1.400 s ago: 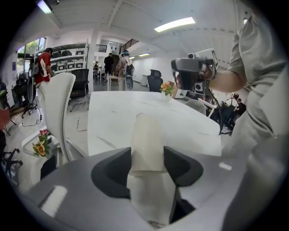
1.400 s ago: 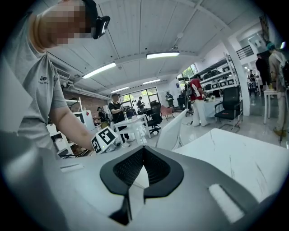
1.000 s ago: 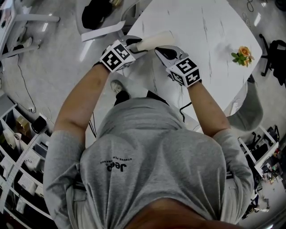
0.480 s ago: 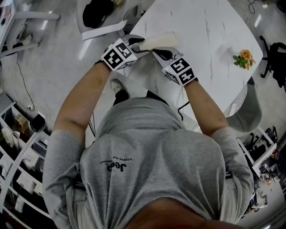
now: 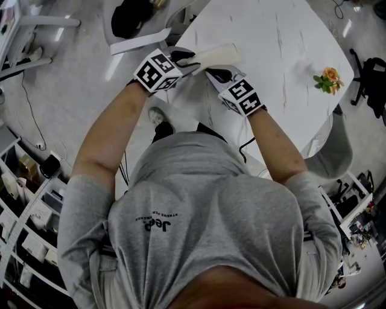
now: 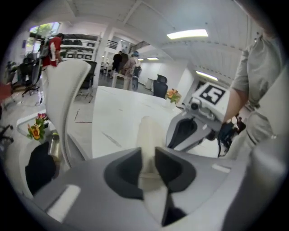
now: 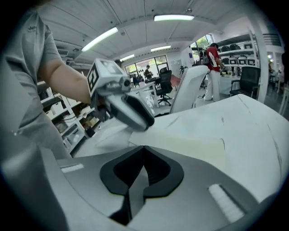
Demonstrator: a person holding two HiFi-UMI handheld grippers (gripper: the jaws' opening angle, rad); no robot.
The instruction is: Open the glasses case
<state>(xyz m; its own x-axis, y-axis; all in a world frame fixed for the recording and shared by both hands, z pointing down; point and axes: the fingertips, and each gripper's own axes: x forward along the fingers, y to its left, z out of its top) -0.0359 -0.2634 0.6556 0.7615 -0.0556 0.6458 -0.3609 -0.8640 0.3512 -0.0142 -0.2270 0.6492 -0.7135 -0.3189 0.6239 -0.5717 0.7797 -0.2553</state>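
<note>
A cream glasses case [image 5: 217,55] lies shut on the white marble table [image 5: 283,36] near its front left corner. My left gripper [image 5: 188,60] is at the case's left end. In the left gripper view its jaws are closing, and the case [image 6: 148,135] fills the gap between the two dark pads [image 6: 124,173]. My right gripper [image 5: 216,73] is shut with nothing in it, its tip against the long near side of the case [image 7: 189,142]. The right gripper view shows the left gripper [image 7: 126,108] lying over the case's far end.
A small orange flower [image 5: 327,76] stands at the table's right side. A white chair [image 5: 129,18] with a dark bag is past the left corner, and a grey chair [image 5: 335,151] is at the right. The table edge runs just beneath my grippers.
My left gripper has rolled a little and drawn its jaws in on the case's end. The right gripper has come down and left onto the case's near side.
</note>
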